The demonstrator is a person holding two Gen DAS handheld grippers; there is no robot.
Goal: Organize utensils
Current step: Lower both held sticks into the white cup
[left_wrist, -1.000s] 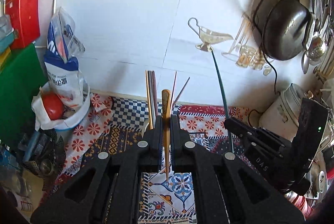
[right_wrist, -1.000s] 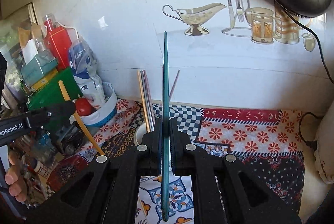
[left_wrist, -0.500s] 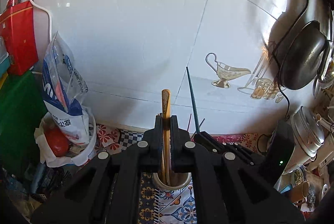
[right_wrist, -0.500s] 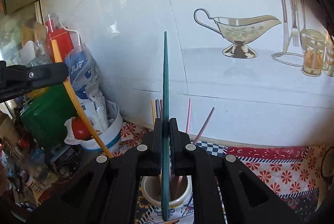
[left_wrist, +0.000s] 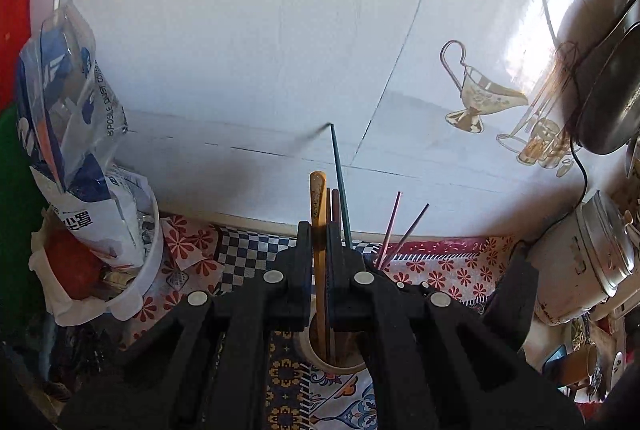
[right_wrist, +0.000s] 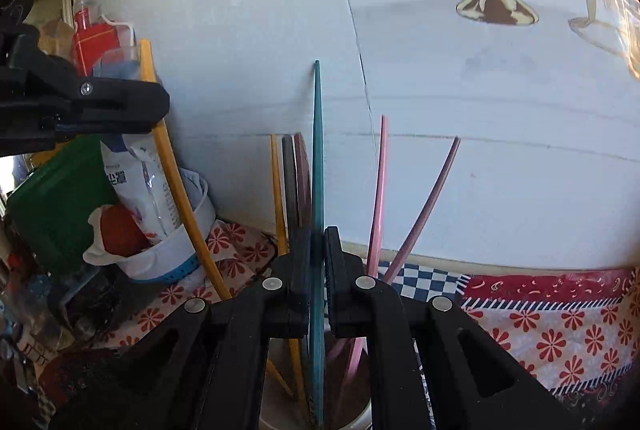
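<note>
Two grips: we pinched a yellow wooden chopstick (left_wrist: 319, 230) in the left gripper (left_wrist: 320, 270) and a teal plastic chopstick (right_wrist: 318, 189) in the right gripper (right_wrist: 318, 270).
Axis: both sticks stood upright, tips inside the cream ceramic cup (left_wrist: 340, 364) directly below.

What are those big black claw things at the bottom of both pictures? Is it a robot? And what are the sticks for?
It is no robot. A person holds one black grabbing tool in each hand, and a small camera on each tool looks out along its jaws. One picture comes from the left gripper, the other from the right gripper. The left jaws are shut on a yellow wooden chopstick. The right jaws are shut on a long teal chopstick. Both sticks point down into a pale round cup, which already holds pink chopsticks. The cup stands on a patterned red, white and blue cloth by a white tiled wall. A white tub of bags sits on the left.
</note>
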